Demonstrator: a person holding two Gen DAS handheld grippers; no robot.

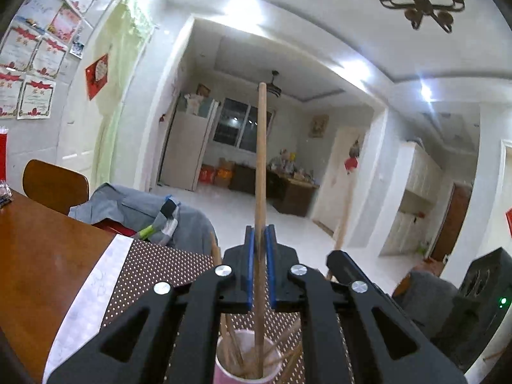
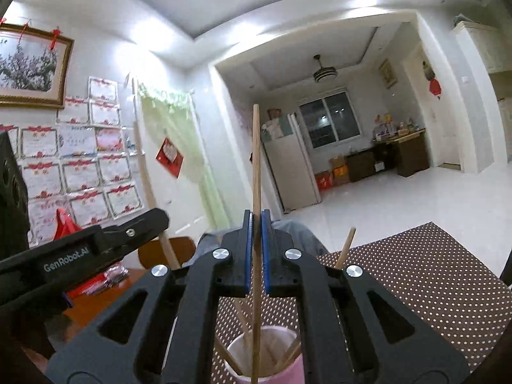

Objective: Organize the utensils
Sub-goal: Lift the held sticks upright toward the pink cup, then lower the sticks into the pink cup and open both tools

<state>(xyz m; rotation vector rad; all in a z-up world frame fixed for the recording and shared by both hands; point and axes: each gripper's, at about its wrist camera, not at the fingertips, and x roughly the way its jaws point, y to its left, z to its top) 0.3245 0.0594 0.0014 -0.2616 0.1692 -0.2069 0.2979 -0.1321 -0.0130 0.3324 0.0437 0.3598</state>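
A dotted mat (image 1: 153, 265) covers the table. Each gripper's jaws are clamped on one upright chopstick: left gripper (image 1: 260, 236) on a chopstick (image 1: 260, 160), right gripper (image 2: 256, 220) on another (image 2: 256, 160), lower tips inside the pink cup (image 2: 288, 368) directly beneath.

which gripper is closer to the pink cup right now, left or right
Too close to call. The left gripper is shut on one chopstick above the pink cup; the right gripper is shut on another chopstick above it too.
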